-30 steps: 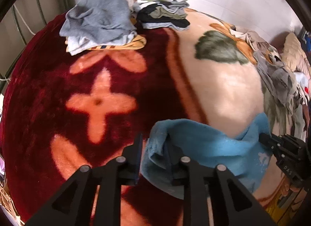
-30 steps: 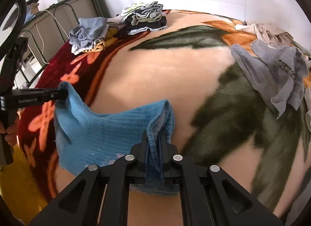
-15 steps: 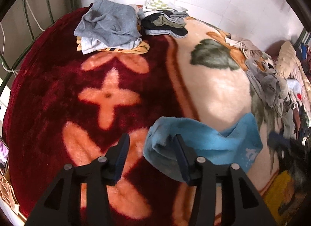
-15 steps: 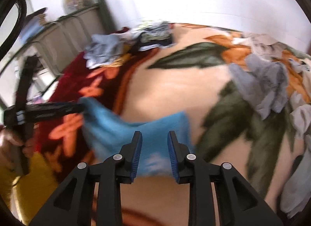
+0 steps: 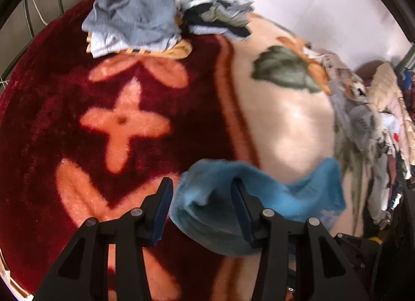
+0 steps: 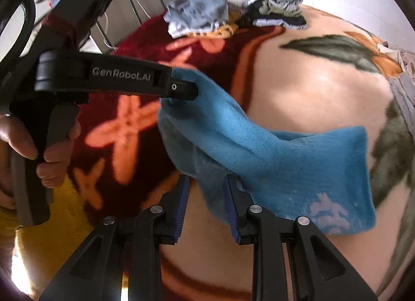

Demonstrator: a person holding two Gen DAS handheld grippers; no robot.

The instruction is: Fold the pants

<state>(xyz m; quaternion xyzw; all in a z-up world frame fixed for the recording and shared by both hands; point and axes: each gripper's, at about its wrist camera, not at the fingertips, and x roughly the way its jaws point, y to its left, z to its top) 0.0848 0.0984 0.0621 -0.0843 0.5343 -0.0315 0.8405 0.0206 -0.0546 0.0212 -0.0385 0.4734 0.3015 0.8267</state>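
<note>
Left wrist view: your left gripper (image 5: 201, 198) has its jaws spread wide. A second ago one corner of the blue pants (image 5: 262, 197) was pinched between them; now the cloth only drapes over the right finger, and nothing is clamped. The pants lie as a folded bundle on the blanket (image 5: 129, 124) of the bed, straddling the dark red border and the cream field. Two stacks of folded clothes (image 5: 135, 26) sit at the far edge, and a loose heap of unfolded clothes (image 5: 363, 119) runs along the right.

Right wrist view: your right gripper (image 6: 206, 209) is also spread. A second ago it pinched the folded edge; half a second ago it had already let go. The pants (image 6: 285, 166) now lie just past its fingertips, with the near hem between them but free. The left gripper (image 6: 181, 91) shows from the side, its tip touching the raised far corner of the cloth. That corner looks propped up rather than flat.

Reading: both grips released, so this fold is probably laid down. The lifted corner may flop open as you pull the left tool out; withdraw it low and slowly. The bundle probably wants one more fold, or moving to the stacks.
</note>
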